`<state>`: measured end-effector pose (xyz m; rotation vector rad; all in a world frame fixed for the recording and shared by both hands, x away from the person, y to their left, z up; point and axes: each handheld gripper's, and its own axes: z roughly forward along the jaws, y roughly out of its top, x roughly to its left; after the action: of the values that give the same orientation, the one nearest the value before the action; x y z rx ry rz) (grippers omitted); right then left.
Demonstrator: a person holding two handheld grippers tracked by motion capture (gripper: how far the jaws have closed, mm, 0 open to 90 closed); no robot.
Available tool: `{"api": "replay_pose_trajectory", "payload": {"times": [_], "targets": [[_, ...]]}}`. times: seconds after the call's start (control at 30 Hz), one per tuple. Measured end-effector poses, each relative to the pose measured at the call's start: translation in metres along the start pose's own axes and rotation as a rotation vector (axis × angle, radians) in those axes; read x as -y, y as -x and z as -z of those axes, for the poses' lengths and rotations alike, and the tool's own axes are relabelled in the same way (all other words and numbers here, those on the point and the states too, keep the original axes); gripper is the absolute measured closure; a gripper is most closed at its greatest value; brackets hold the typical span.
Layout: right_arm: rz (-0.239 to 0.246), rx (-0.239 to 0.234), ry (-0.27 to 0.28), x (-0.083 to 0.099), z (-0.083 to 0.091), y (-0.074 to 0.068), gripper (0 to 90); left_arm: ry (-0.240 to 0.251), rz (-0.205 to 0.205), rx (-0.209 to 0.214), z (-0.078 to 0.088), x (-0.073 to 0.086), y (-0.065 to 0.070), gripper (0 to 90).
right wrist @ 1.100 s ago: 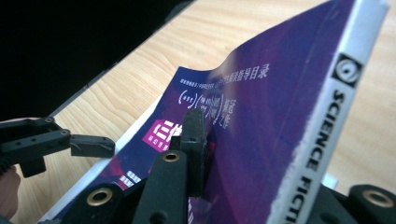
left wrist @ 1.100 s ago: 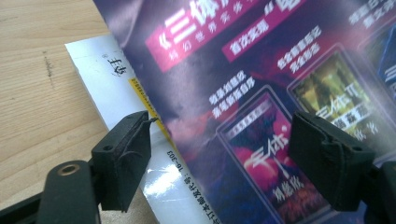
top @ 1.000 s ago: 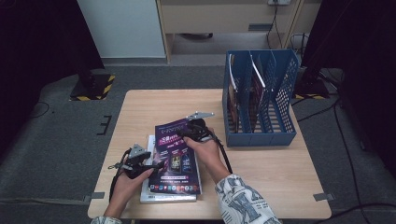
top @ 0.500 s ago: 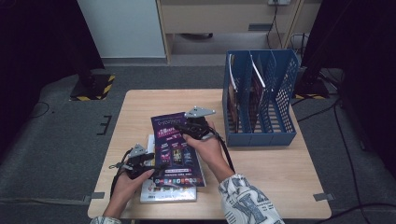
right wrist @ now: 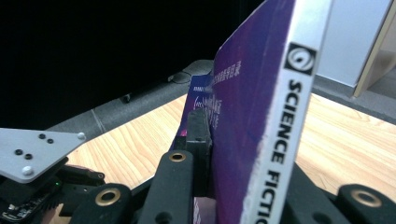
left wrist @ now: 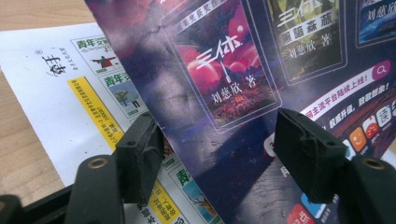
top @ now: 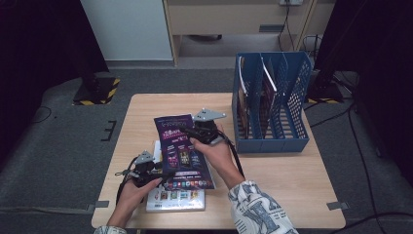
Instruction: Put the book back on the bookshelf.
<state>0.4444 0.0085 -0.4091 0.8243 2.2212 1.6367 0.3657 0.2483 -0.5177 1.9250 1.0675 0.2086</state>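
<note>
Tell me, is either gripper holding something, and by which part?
The right gripper clamps the purple magazine at its spine edge. The left gripper straddles its lower corner, jaws not pressing.

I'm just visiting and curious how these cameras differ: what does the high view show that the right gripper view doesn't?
High view: the blue file rack with magazines standing in it, the white magazine lying on the table, and the left gripper beside the purple magazine's lower corner.

Right gripper view: the purple magazine's white spine, printed SCIENCE FICTION, and the right gripper's jaws shut on it.

Both: the purple magazine and the wooden table.
</note>
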Motion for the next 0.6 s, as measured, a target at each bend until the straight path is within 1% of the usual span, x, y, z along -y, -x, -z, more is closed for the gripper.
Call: {"api": "replay_pose_trajectory", "payload": {"times": [0.07,0.1,0.17,0.23,0.3,0.37,0.43,0.6], "targets": [[0.004,0.0,0.01,-0.0013,0.0002,-0.0007,81.4,0.006,0.004,0.0,0.0009,-0.0004,-0.0009,35.2],[0.009,-0.005,0.02,-0.0021,0.0008,-0.0009,81.6,0.007,-0.001,-0.004,0.0014,-0.0003,-0.0019,36.0],[0.015,-0.011,0.047,-0.0046,0.0025,-0.0016,81.9,0.011,-0.002,0.0,0.002,-0.0001,-0.0022,37.4],[0.018,-0.014,0.068,-0.0076,0.004,-0.0018,82.0,0.002,-0.016,0.0,0.0019,0.0001,-0.0022,38.0],[0.02,-0.016,0.086,-0.0096,0.0055,-0.0019,82.1,0.005,-0.019,-0.001,0.0014,-0.0001,-0.0018,38.3],[0.022,-0.023,0.091,-0.01,0.0063,-0.0026,82.1,-0.003,-0.022,0.001,0.0019,-0.0008,-0.0021,38.9],[0.023,-0.029,0.095,-0.0097,0.0064,-0.0028,82.1,-0.005,-0.016,0.006,0.0025,-0.0009,-0.0035,40.3],[0.023,-0.035,0.09,-0.0085,0.0057,-0.002,82.0,-0.008,0.013,0.016,0.0055,-0.0028,-0.0084,49.9]]}}
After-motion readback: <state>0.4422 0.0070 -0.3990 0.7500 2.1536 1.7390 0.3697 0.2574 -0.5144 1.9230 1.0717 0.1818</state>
